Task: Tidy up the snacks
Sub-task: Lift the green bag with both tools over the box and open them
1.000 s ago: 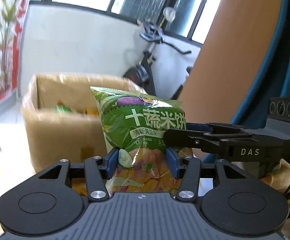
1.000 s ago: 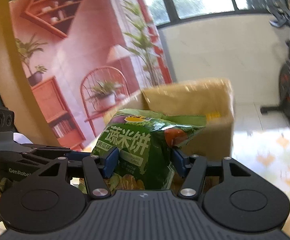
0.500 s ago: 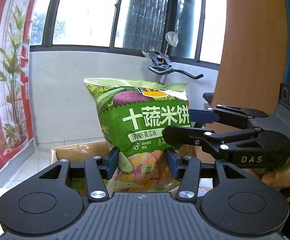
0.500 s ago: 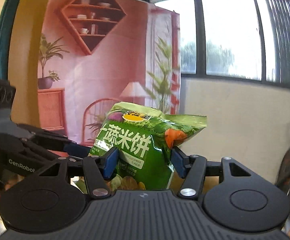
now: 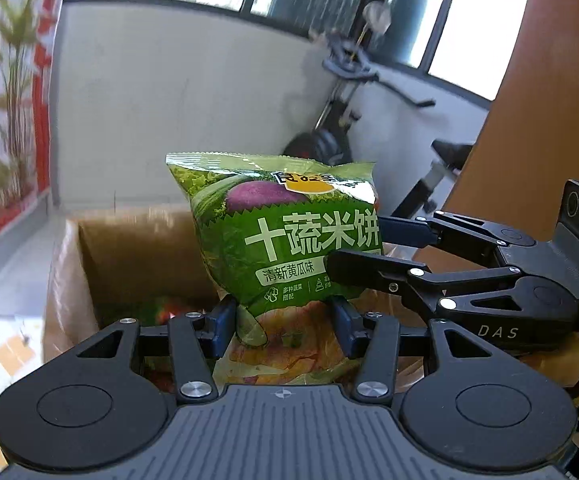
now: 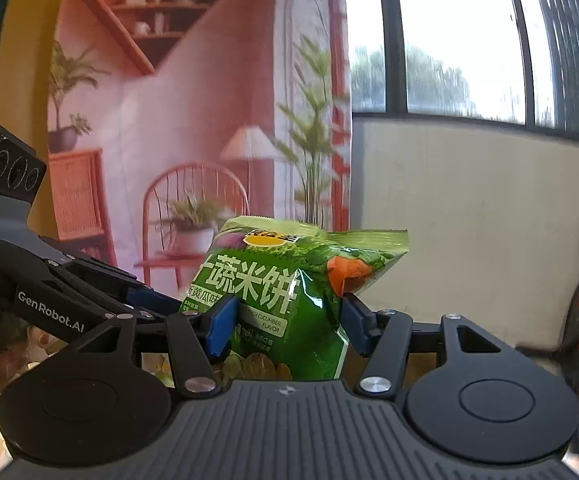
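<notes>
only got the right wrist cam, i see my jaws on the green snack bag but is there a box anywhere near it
Observer: Yes. The left wrist view shows an open cardboard box just behind and below the green snack bag.
Operator: anything in it
Observer: Blurred green and red packets lie at its bottom; I can't tell how many.
Operator: where's the left gripper holding
Observer: The left gripper clamps the bag's lower, orange-printed part. The right gripper pinches its right edge higher up.
</notes>
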